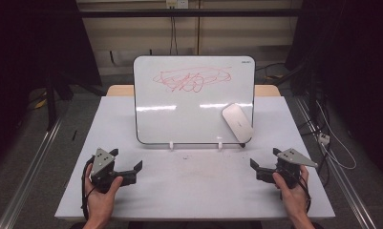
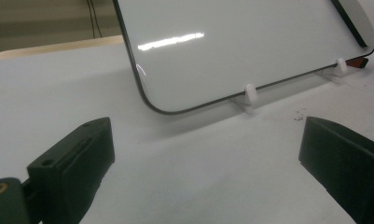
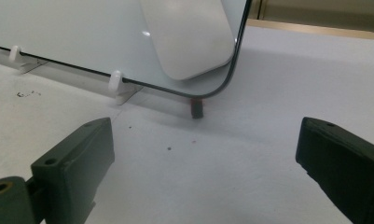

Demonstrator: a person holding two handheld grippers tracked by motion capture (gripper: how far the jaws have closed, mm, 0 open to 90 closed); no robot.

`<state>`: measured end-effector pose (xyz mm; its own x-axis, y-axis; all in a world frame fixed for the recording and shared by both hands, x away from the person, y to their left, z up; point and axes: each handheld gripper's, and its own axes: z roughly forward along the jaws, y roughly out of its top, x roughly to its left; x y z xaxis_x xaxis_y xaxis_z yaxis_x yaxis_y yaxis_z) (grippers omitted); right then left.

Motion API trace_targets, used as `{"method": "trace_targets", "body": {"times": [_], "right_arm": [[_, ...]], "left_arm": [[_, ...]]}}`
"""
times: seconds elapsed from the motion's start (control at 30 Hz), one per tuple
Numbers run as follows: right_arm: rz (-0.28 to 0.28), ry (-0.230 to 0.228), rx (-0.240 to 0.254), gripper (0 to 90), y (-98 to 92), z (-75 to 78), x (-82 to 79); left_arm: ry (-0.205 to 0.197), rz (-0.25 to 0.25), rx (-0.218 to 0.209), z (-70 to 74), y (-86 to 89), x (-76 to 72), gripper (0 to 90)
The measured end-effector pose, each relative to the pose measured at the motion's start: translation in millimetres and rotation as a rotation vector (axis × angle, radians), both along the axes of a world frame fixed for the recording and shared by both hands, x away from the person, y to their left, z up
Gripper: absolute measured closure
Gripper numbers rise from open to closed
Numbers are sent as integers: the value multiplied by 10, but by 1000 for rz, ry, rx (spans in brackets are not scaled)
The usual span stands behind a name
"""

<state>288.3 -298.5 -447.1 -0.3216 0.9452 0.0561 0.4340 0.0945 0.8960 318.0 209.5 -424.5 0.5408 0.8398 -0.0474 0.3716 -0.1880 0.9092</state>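
While both hands rest near the table's [image 1: 189, 191] front edge, left gripper [image 1: 132, 172] and right gripper [image 1: 258, 169] are spread and empty; next probably the eraser [image 1: 237, 121] on the whiteboard [image 1: 179, 114], to wipe the red scribble [image 1: 191, 79].

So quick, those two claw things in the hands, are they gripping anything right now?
Left gripper: open, fingers apart, nothing between them.
Right gripper: open, fingers apart, nothing between them.

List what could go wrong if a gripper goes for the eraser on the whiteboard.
1. The whiteboard stands tilted on two small white clips; a push on the eraser might tip it back or slide it.
2. The eraser sits low at the board's right corner, so it may drop off when pulled.
3. A marker end pokes out under that corner; the right gripper could knock it.
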Motion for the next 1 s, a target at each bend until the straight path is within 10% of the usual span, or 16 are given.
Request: {"method": "trace_targets", "body": {"times": [1.0], "right_arm": [[2,-9,-3,56,67,14,98]], "left_arm": [[21,0,2,-19,63,-9,41]]}}
